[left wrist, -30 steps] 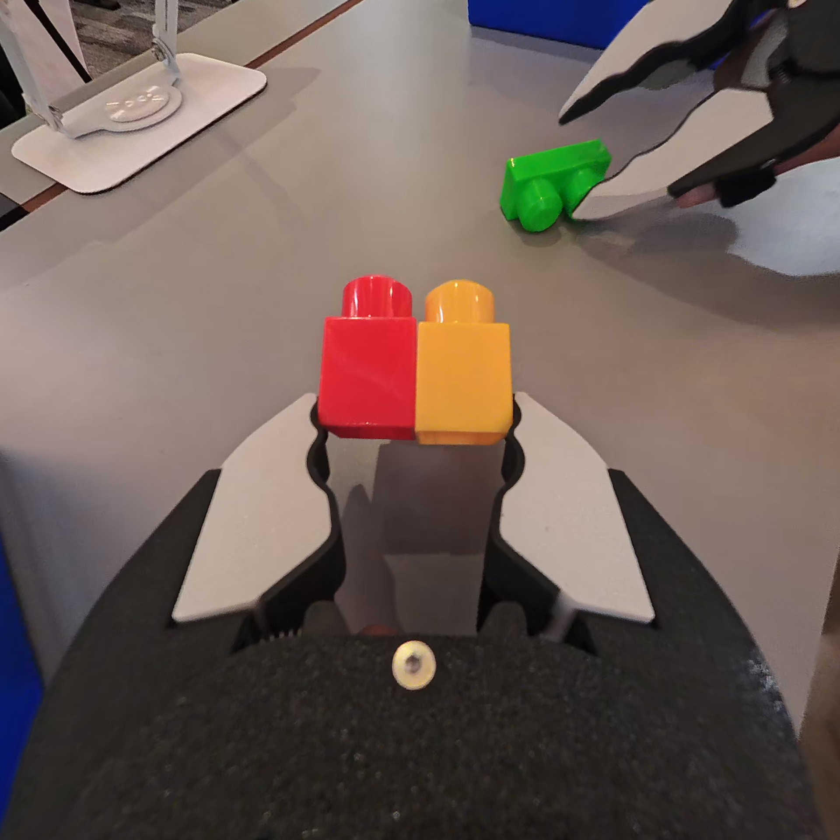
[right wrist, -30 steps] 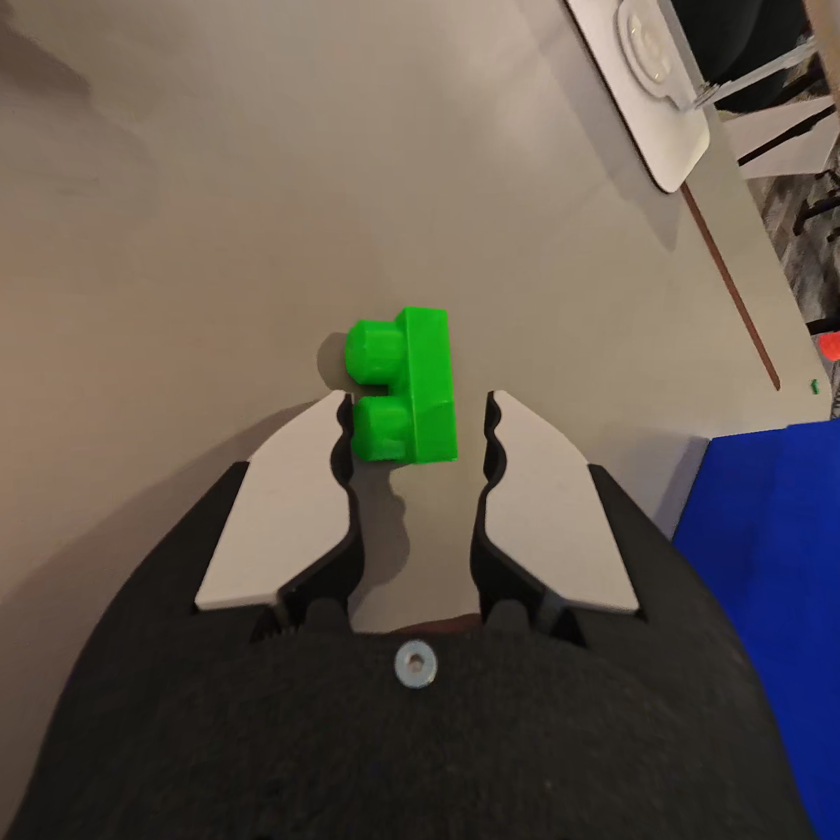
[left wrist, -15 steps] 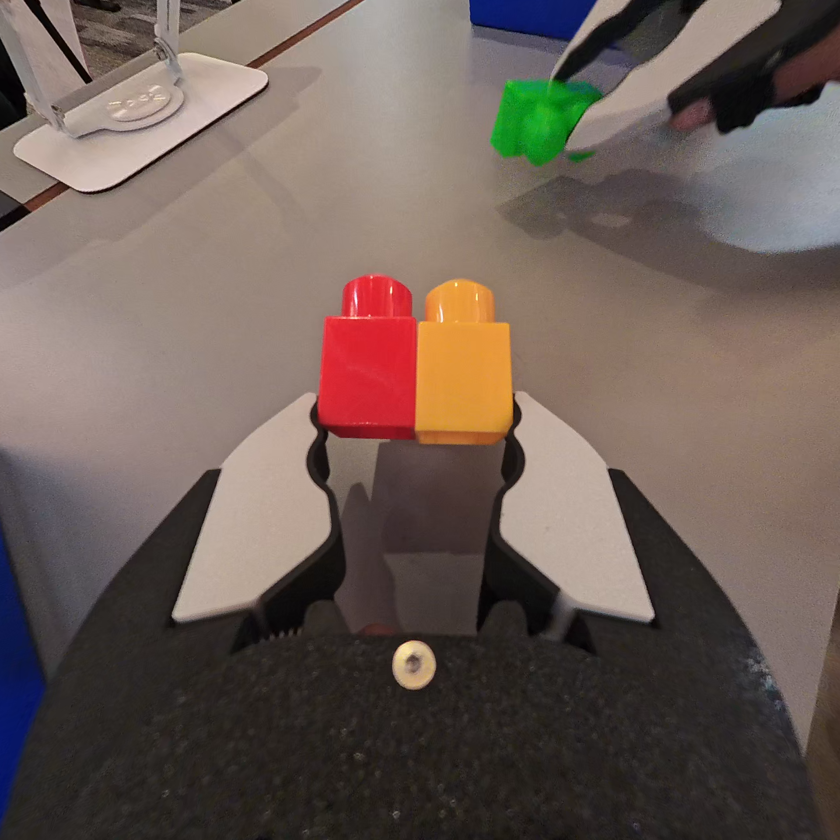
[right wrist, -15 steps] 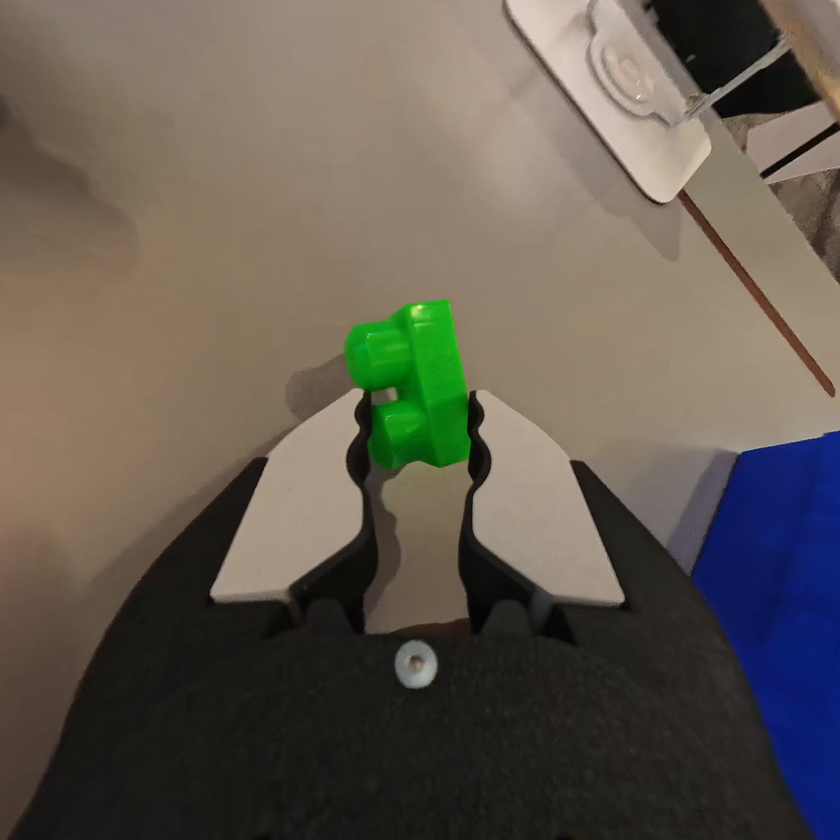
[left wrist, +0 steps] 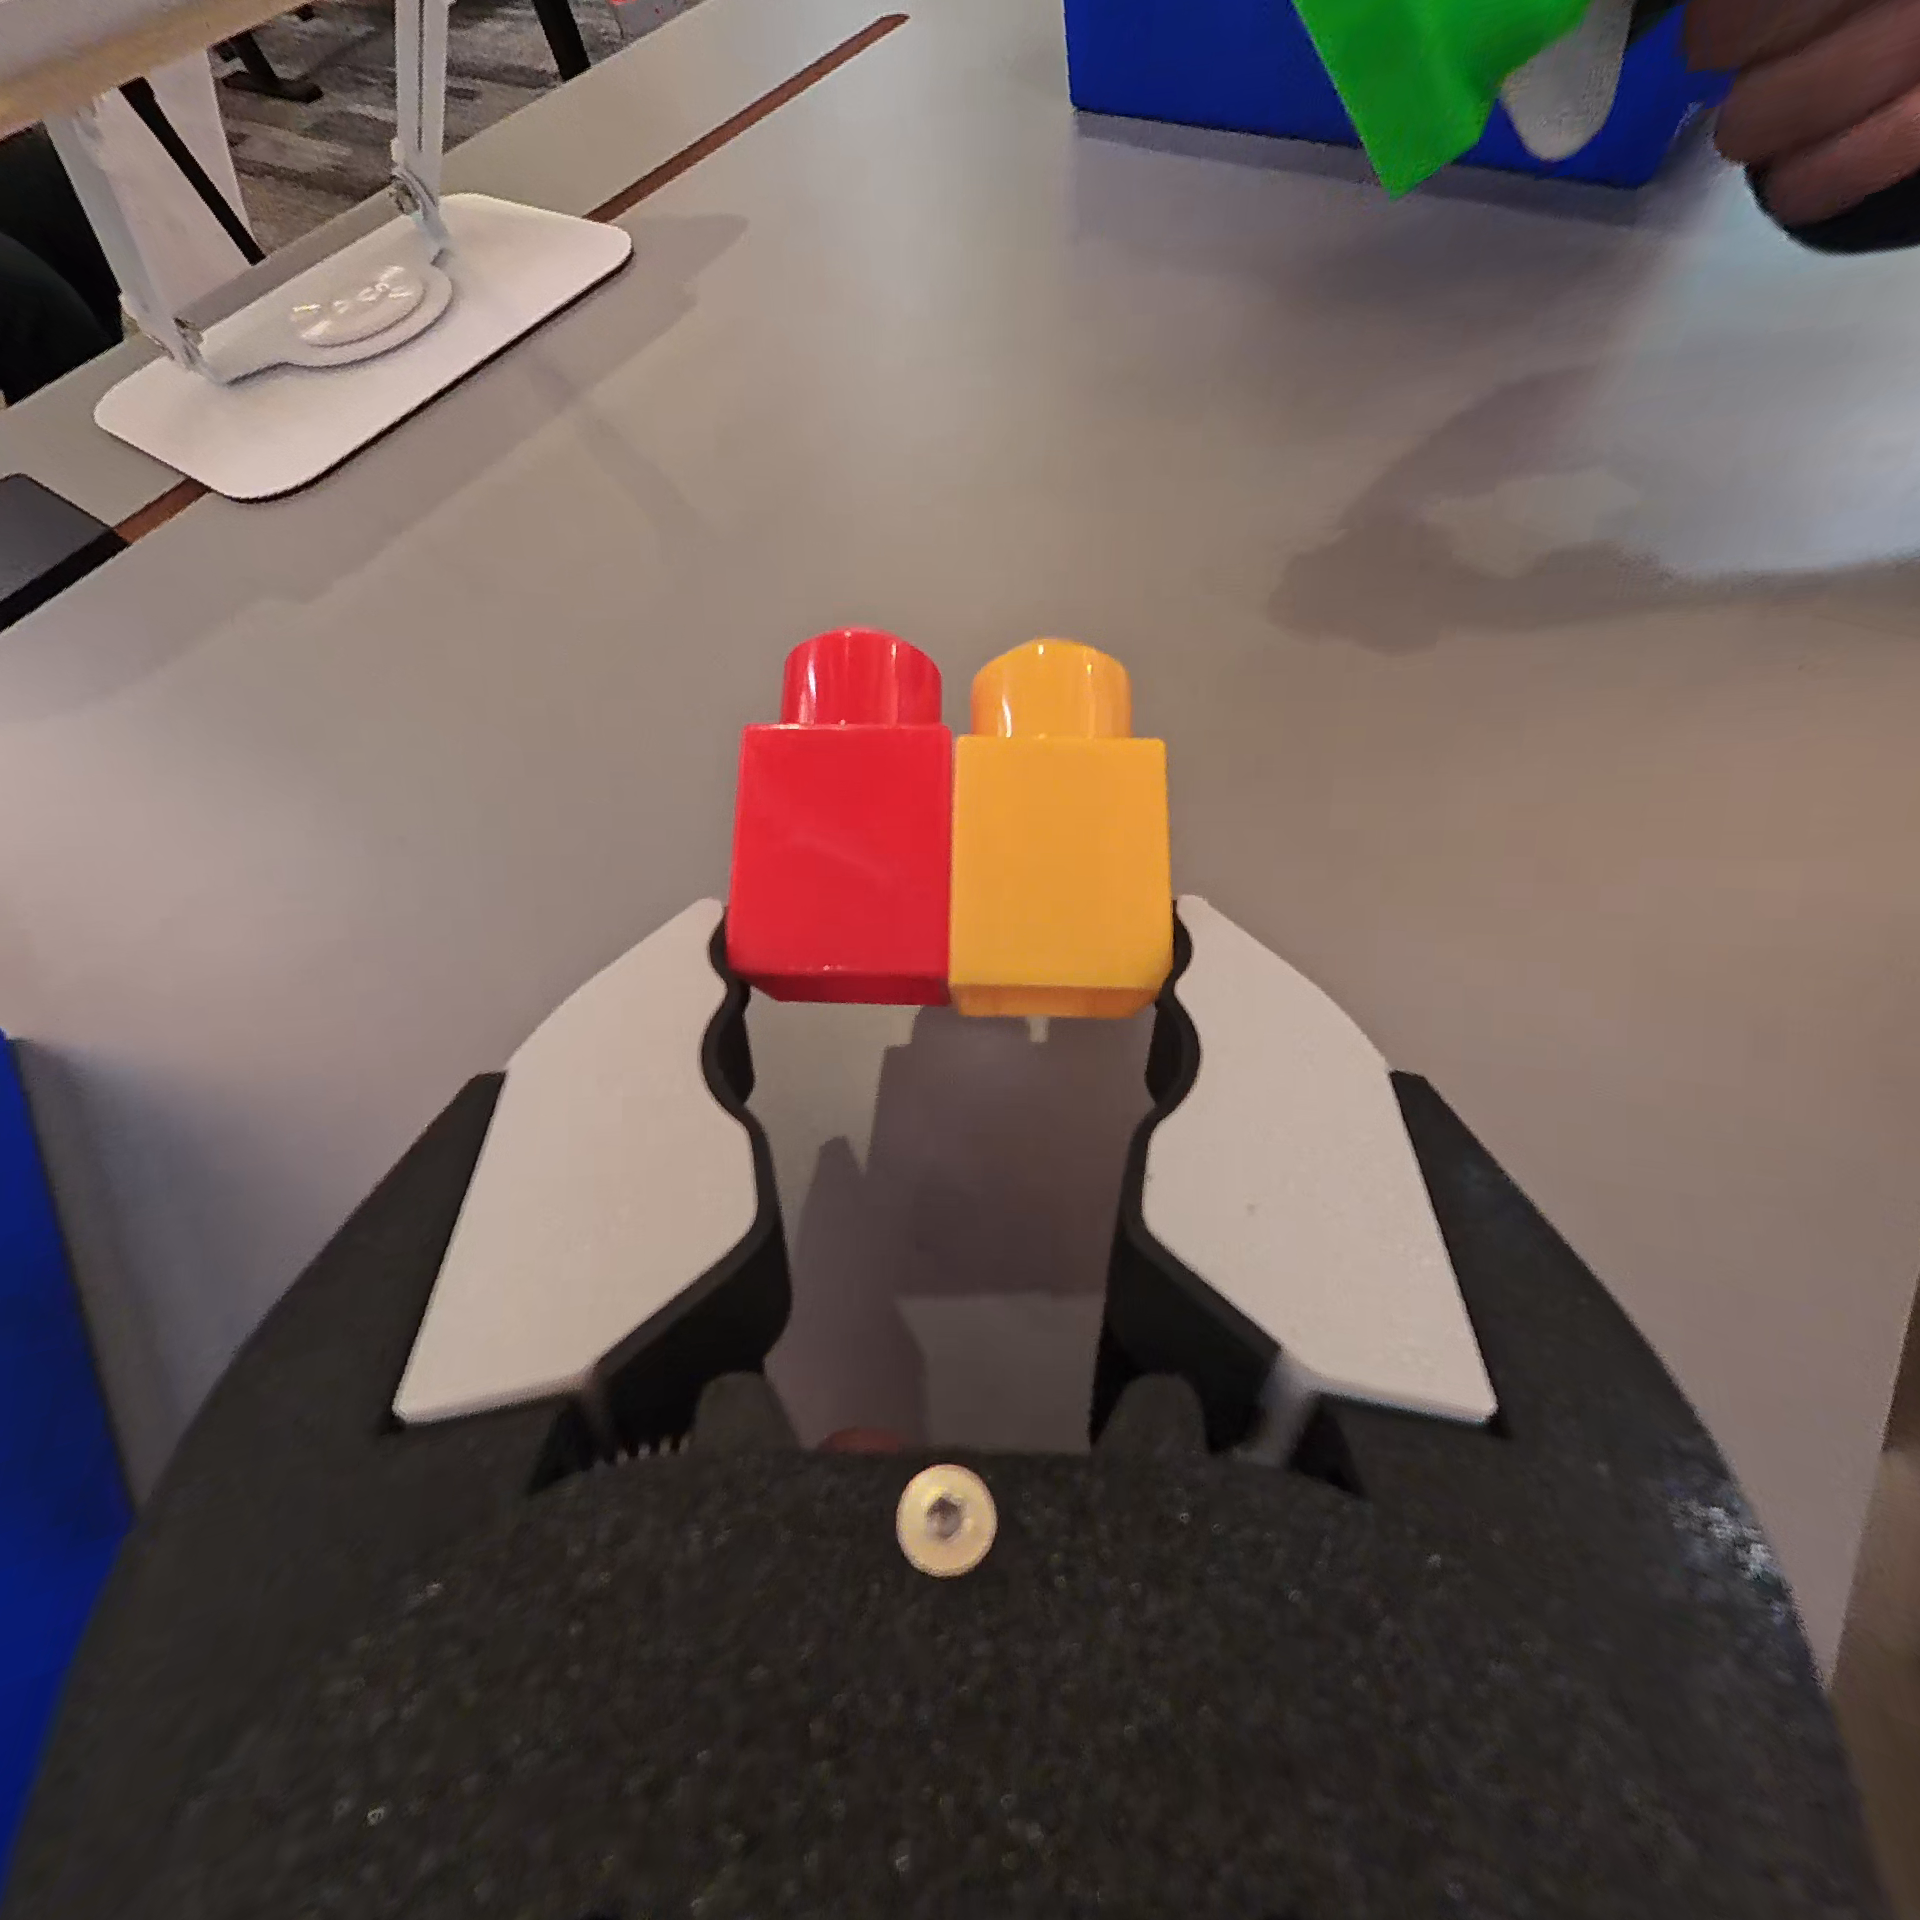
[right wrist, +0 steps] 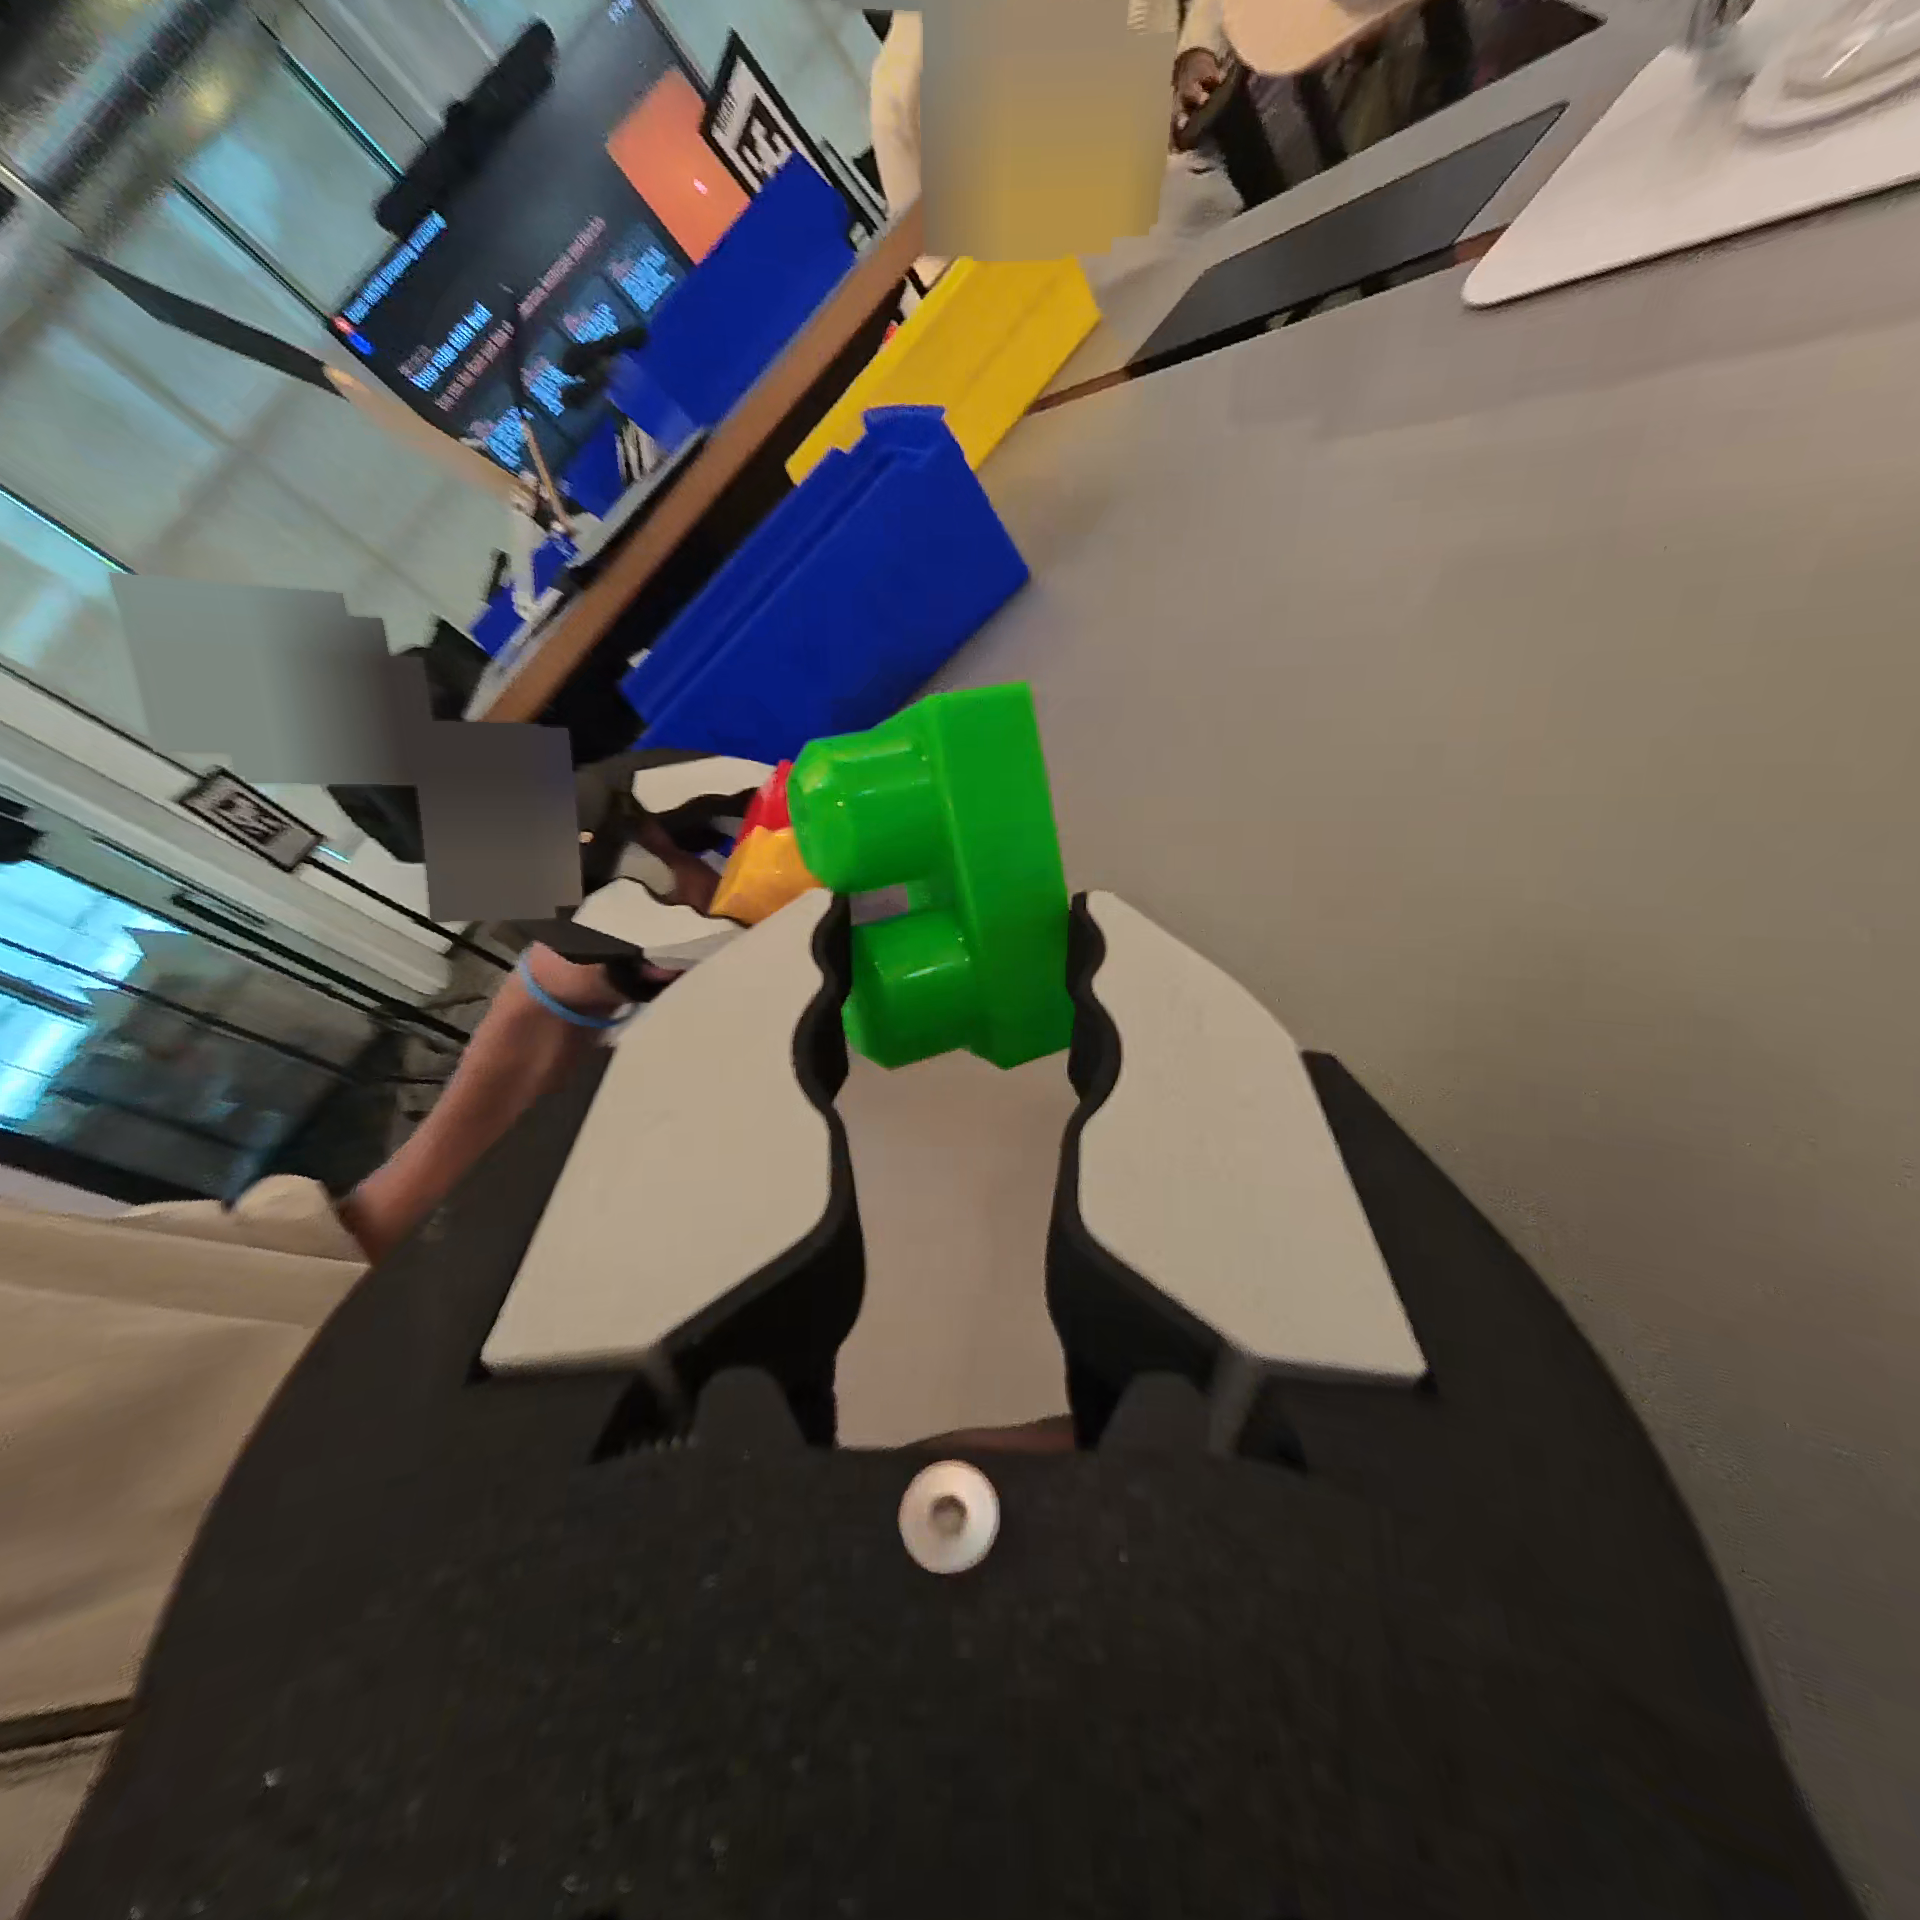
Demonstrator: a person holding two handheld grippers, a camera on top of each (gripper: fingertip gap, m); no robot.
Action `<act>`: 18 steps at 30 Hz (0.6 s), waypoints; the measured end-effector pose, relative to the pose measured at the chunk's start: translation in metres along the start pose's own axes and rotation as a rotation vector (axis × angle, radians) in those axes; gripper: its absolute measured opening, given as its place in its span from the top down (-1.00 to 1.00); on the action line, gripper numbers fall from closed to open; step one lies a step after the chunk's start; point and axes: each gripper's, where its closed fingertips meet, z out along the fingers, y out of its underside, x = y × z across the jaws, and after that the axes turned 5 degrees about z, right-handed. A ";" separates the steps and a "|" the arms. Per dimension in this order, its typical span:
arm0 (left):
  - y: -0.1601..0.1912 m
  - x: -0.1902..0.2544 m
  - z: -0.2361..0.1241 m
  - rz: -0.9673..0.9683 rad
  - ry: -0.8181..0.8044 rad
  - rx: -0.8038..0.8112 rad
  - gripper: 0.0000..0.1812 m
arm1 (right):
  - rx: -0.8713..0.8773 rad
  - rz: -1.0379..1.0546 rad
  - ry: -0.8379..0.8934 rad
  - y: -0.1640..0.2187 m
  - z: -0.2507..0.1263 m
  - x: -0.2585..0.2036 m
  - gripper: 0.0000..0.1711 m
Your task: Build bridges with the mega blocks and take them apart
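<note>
My left gripper (left wrist: pixel 949 940) is shut on a red block (left wrist: pixel 840 857) and an orange block (left wrist: pixel 1058 868), held side by side, studs up, just above the grey table (left wrist: pixel 1039 416). My right gripper (right wrist: pixel 951 940) is shut on a green two-stud block (right wrist: pixel 951 883), lifted off the table and turned on its side, studs to the left. The green block (left wrist: pixel 1429 78) also shows at the top right of the left wrist view, in the air. The red and orange blocks (right wrist: pixel 764 857) show small beyond the green block in the right wrist view.
A white stand with a flat base (left wrist: pixel 353 343) sits at the table's far left. A blue bin (left wrist: pixel 1195 73) stands at the far edge; it also shows in the right wrist view (right wrist: pixel 831 613) with a yellow bin (right wrist: pixel 966 353) behind. A person's forearm (right wrist: pixel 488 1081) is at left. One gripper's finger ends stand about 20 cm off the other's.
My right gripper closed on the green block, lifted it off the table and swung it up and round toward the left gripper. The left gripper and its two blocks stayed still.
</note>
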 end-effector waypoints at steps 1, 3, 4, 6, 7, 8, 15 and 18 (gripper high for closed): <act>0.000 0.000 0.000 0.000 0.001 0.001 0.18 | 0.002 0.026 -0.025 0.002 0.000 -0.002 0.54; -0.002 0.001 0.001 0.010 -0.005 0.006 0.18 | 0.006 0.084 -0.085 0.005 0.001 -0.006 0.54; -0.004 0.002 0.001 0.017 -0.003 0.010 0.18 | 0.007 0.118 -0.124 0.005 0.002 -0.010 0.54; -0.009 0.003 0.000 0.041 -0.014 0.026 0.18 | -0.004 0.186 -0.207 0.007 0.007 -0.019 0.54; -0.012 0.004 -0.001 0.053 -0.016 0.035 0.18 | -0.015 0.218 -0.250 0.007 0.010 -0.024 0.54; -0.015 0.005 -0.001 0.065 -0.017 0.045 0.18 | -0.029 0.253 -0.296 0.007 0.014 -0.029 0.54; -0.048 0.015 -0.006 0.180 -0.011 0.120 0.18 | -0.140 0.425 -0.564 0.006 0.045 -0.065 0.54; -0.064 0.021 -0.008 0.212 0.000 0.149 0.18 | -0.176 0.472 -0.636 0.006 0.055 -0.077 0.54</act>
